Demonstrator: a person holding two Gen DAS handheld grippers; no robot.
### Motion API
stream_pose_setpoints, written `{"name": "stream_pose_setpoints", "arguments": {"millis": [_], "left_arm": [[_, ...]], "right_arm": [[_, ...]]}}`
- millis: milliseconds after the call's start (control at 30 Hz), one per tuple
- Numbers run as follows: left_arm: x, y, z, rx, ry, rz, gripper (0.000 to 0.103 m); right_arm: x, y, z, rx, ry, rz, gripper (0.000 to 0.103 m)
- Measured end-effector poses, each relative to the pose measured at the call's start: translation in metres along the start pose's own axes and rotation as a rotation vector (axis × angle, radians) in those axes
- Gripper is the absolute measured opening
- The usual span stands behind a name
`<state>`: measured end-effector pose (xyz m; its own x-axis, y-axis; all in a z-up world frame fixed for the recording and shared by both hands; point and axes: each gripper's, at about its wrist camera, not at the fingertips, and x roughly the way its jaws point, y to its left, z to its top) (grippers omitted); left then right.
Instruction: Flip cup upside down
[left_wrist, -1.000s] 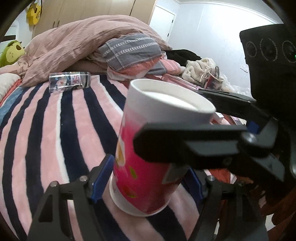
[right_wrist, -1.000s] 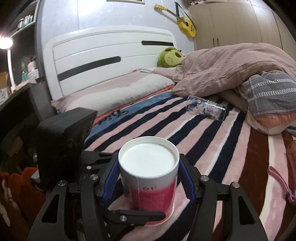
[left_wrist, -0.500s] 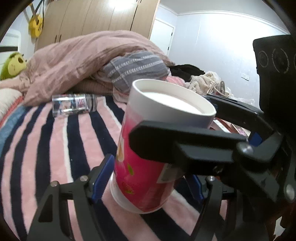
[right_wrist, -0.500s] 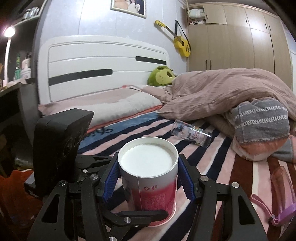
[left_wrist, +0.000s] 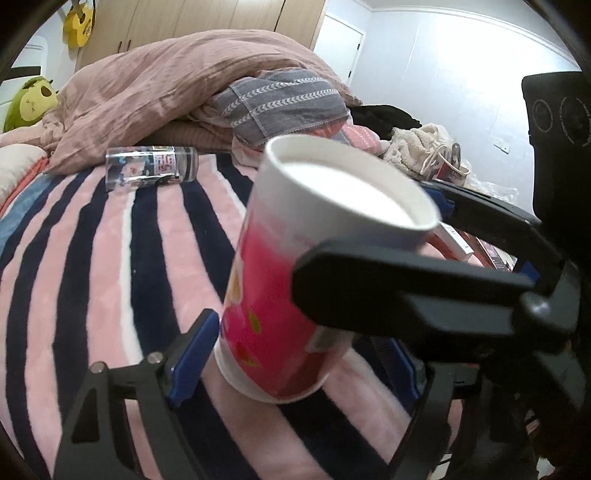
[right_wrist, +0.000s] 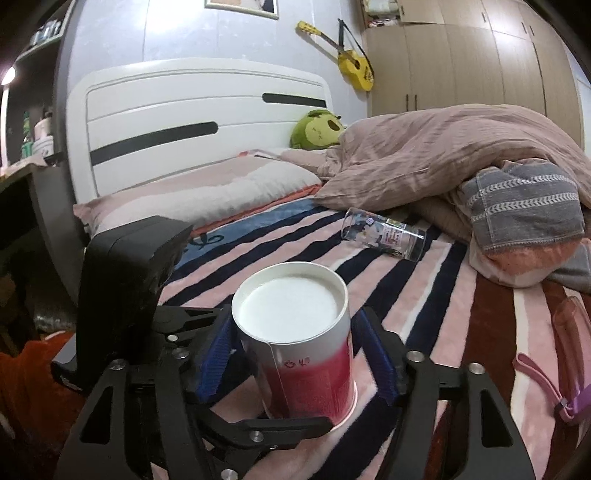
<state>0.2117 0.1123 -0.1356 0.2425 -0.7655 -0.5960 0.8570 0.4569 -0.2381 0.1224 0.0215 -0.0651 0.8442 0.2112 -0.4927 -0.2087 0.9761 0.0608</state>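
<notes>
A red and white paper cup (left_wrist: 295, 280) stands upside down, flat white base up, on the striped blanket (left_wrist: 92, 266), leaning slightly. It also shows in the right wrist view (right_wrist: 306, 354). My left gripper (left_wrist: 295, 354) is open with its blue pads on either side of the cup's lower part, a gap showing beside each. My right gripper (right_wrist: 295, 354) is open around the cup from the other side; small gaps show between its blue pads and the cup. Each gripper crosses the other's view.
A clear glass (left_wrist: 151, 166) lies on its side farther up the blanket, also seen in the right wrist view (right_wrist: 384, 236). A pink duvet (left_wrist: 177, 81) and grey striped cloth (left_wrist: 280, 99) are heaped behind. A pillow (right_wrist: 207, 192) and white headboard (right_wrist: 192, 110) stand at the bed's head.
Both cameras have tilted up a little and the cup now leans slightly. The right gripper's pads have spread a bit wider from the cup.
</notes>
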Motion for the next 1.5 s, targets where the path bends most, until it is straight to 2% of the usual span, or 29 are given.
{"name": "stream_pose_setpoints", "arguments": {"millis": [133,233,367,433,533,733,1100,1500], "left_arm": [[-0.018,-0.011,0.002,0.030,-0.015,0.027,0.089],[-0.040,-0.019,0.007,0.025,-0.044,0.058,0.092],[-0.076,-0.032,0.017,-0.006,-0.072,0.194,0.099],[-0.090,-0.037,0.021,-0.040,-0.071,0.244,0.102],[-0.108,-0.044,0.025,-0.089,-0.055,0.297,0.102],[-0.125,-0.052,0.020,-0.144,-0.038,0.360,0.102],[-0.130,-0.053,0.017,-0.157,-0.038,0.389,0.102],[-0.134,-0.053,0.018,-0.161,-0.047,0.384,0.102]], "right_arm": [[-0.016,0.001,0.004,0.031,-0.026,0.017,0.077],[-0.041,0.003,0.009,0.060,-0.062,-0.008,0.083],[-0.080,0.004,0.012,0.149,-0.087,-0.028,0.097],[-0.094,0.005,0.012,0.183,-0.070,-0.087,0.099],[-0.112,0.008,0.005,0.230,-0.020,-0.226,0.101],[-0.126,0.015,-0.014,0.280,0.038,-0.265,0.101],[-0.137,0.023,-0.010,0.243,0.019,-0.274,0.101],[-0.138,0.027,-0.008,0.254,0.017,-0.260,0.101]]}}
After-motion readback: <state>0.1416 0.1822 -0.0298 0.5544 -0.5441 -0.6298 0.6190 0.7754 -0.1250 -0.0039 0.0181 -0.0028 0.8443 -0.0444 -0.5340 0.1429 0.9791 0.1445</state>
